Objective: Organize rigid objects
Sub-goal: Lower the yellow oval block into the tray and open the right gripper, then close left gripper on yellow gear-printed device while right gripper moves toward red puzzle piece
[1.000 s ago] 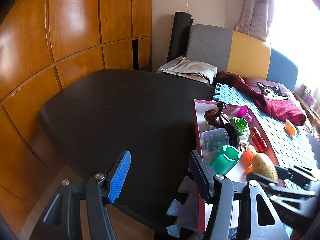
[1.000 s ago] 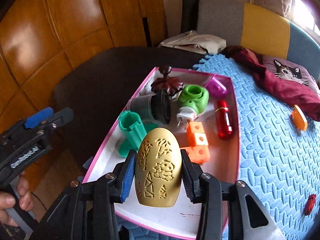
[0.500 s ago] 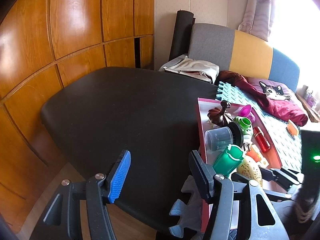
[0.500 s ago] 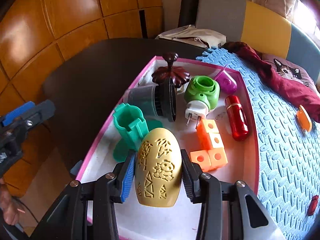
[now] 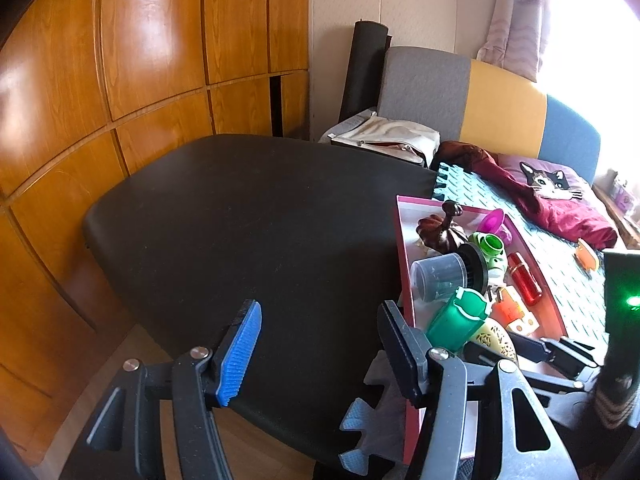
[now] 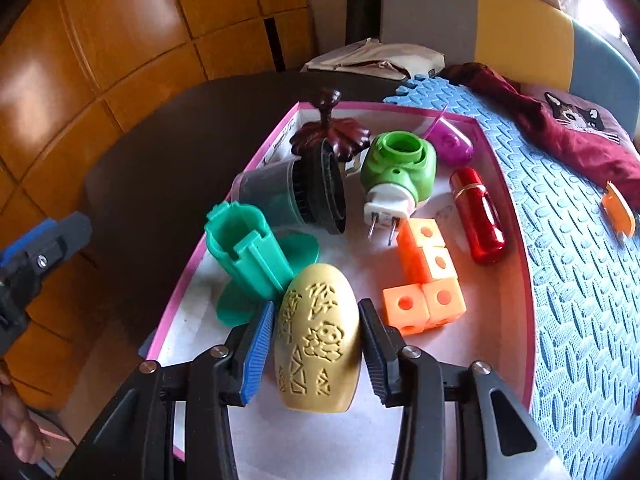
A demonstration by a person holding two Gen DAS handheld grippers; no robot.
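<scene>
A golden carved egg (image 6: 316, 340) stands on the white floor of the pink-rimmed tray (image 6: 524, 248), leaning against a green holder (image 6: 248, 248). My right gripper (image 6: 316, 308) straddles the egg, and its jaws are opening with the pads just off the egg's sides. My left gripper (image 5: 318, 312) hangs open and empty over the near edge of the black table (image 5: 240, 220), left of the tray (image 5: 400, 240). The egg (image 5: 496, 340) also shows in the left wrist view, behind the green holder (image 5: 456, 320).
The tray also holds a dark jar (image 6: 288, 196), a green plug-in (image 6: 400, 164), a red cylinder (image 6: 480, 216), orange cubes (image 6: 428, 276), a purple piece (image 6: 454, 146) and a brown stand (image 6: 332, 136). An orange piece (image 6: 620, 208) lies on the blue foam mat (image 6: 580, 300).
My right gripper came down into the tray with the egg, which now rests on the floor, tilted a little between slightly wider pads. The left gripper kept still.
</scene>
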